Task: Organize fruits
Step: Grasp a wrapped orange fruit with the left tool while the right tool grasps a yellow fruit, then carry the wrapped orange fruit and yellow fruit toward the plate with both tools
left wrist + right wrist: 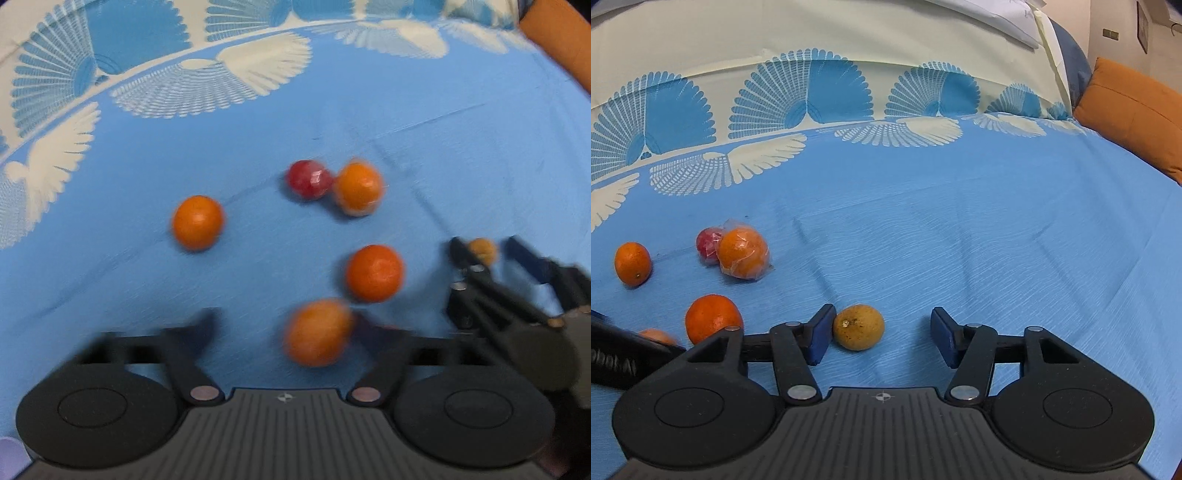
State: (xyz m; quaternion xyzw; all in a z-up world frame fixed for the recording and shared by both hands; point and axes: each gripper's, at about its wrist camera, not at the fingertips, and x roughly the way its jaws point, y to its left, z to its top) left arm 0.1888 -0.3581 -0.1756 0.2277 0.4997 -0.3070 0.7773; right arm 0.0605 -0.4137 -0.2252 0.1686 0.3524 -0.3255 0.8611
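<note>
- The left gripper (288,318) is being held low over a blue cloth bedsheet with white fan prints (369,110). Its black fingers (210,319) are being kept spread.
- A round orange fruit (317,332) is being framed between those fingers. It is heavily blurred. It is lying close against the right-hand finger, and open sheet is being left between it and the left-hand one, so nothing is being pinched.
- The right gripper (882,316) is being held over the same sheet, to the right of the left one. Its blue pads (820,334) are also being kept apart.
- A yellow-brown speckled round fruit (858,326) is being rested on the sheet between those pads. It is touching the left pad, while a clear gap is being left to the right pad. No squeeze is being applied.
- Just beyond the left gripper's right-hand finger, a deep orange mandarin (373,273) is being seen on the sheet, apart from the blurred fruit.
- Further out and to the left, a smaller bare orange (197,222) is being seen alone, well apart from the others.
- Further out again, an orange wrapped in clear plastic (358,188) and a red round fruit (308,180) are being seen side by side and touching. The red one also appears to be wrapped.
- At the far right edge of the sheet, an orange cushion (1137,122) is being seen.
</note>
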